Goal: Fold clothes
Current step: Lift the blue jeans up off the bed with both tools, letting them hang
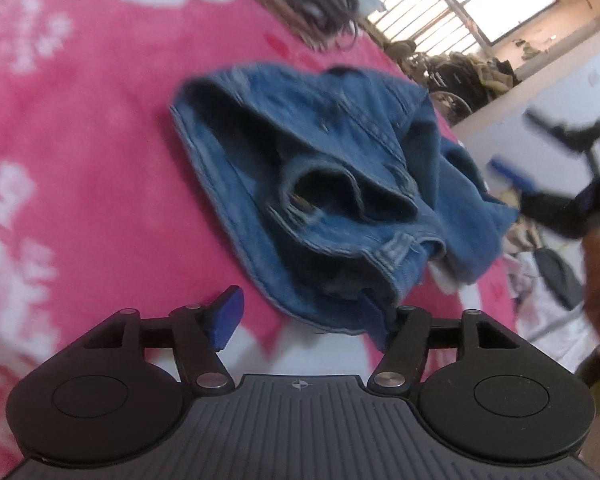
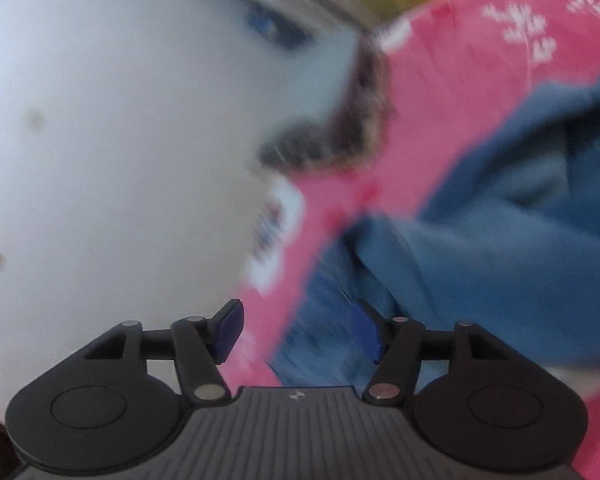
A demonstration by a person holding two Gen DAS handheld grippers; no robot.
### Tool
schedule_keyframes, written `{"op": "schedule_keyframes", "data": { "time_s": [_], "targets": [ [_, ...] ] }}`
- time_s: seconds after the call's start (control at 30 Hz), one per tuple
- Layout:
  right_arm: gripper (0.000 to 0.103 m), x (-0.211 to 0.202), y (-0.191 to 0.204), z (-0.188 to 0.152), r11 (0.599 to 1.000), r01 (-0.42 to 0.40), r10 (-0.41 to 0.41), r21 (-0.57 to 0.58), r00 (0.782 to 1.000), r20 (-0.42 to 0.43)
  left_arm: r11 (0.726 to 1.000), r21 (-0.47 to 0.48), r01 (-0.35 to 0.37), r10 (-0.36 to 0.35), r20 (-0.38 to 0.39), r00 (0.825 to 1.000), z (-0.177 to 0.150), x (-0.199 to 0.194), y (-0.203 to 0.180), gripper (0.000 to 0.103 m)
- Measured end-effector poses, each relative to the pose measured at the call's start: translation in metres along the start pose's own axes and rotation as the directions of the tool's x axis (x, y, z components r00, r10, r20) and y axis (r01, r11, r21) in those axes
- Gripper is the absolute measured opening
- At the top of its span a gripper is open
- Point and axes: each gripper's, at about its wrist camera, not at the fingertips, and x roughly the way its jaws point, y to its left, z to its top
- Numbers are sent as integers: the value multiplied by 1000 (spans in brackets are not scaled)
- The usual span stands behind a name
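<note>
A pair of blue jeans (image 1: 332, 184) is shown lying in a loose, rumpled heap on a pink blanket with white flowers (image 1: 80, 152), which covers what is taken to be a bed. The jeans are bunched rather than spread flat, with the waistband opening gaping upward, so folding is judged to be at an early stage; the cloth must first be laid out.

The left gripper (image 1: 304, 322) is seen angled downward at the near edge of the heap. Its jaws are released and stand apart: the left blue pad (image 1: 228, 318) hangs over bare blanket, while the right pad is against or just under the denim hem; whether it touches cannot be told. No cloth is clamped.

In the right wrist view, much blurred, the right gripper (image 2: 300, 330) is likewise tilted downward with its jaws parted and nothing pinched. It is placed at the border where the jeans (image 2: 500, 220) meet the blanket (image 2: 440, 80), one pad over each. A pale wall (image 2: 100, 120) fills the left of that view.

Both grippers are thus set at opposite edges of the garment, a placement that is judged to prepare a two-handed pick-up for spreading.
</note>
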Motion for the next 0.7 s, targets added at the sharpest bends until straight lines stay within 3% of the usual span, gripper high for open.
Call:
{"op": "schedule_keyframes", "data": {
  "time_s": [0.1, 0.23, 0.33, 0.37, 0.4, 0.43, 0.53, 0.7],
  "targets": [
    [64, 38, -9, -8, 997, 73, -75, -31, 993, -88, 999, -28, -16, 16, -2, 1000, -7, 8, -2, 67],
    [64, 80, -24, -14, 992, 129, -129, -9, 982, -135, 999, -22, -44, 44, 18, 999, -10, 8, -5, 68],
    [65, 108, -35, -12, 990, 135, -125, 50, 979, -161, 998, 11, -65, 65, 28, 998, -13, 8, -9, 68],
    [65, 111, -34, -11, 991, 123, -113, 54, 981, -157, 997, 24, -72, 71, 32, 997, -14, 8, -10, 68],
    [58, 109, -30, -11, 994, 102, -94, 44, 985, -144, 996, 38, -78, 77, 36, 996, -15, 7, -12, 68],
    [36, 108, -26, -10, 996, 80, -75, 32, 989, -131, 995, 51, -84, 82, 41, 996, -17, 7, -12, 68],
    [15, 91, -10, -8, 1000, -22, 23, 10, 997, -68, 992, 77, -95, 91, 53, 994, -21, 6, -14, 68],
    [14, 39, 32, -2, 981, -184, 186, -55, 982, 42, 986, 124, -114, 106, 67, 992, -25, 7, -19, 73]
  ]
}}
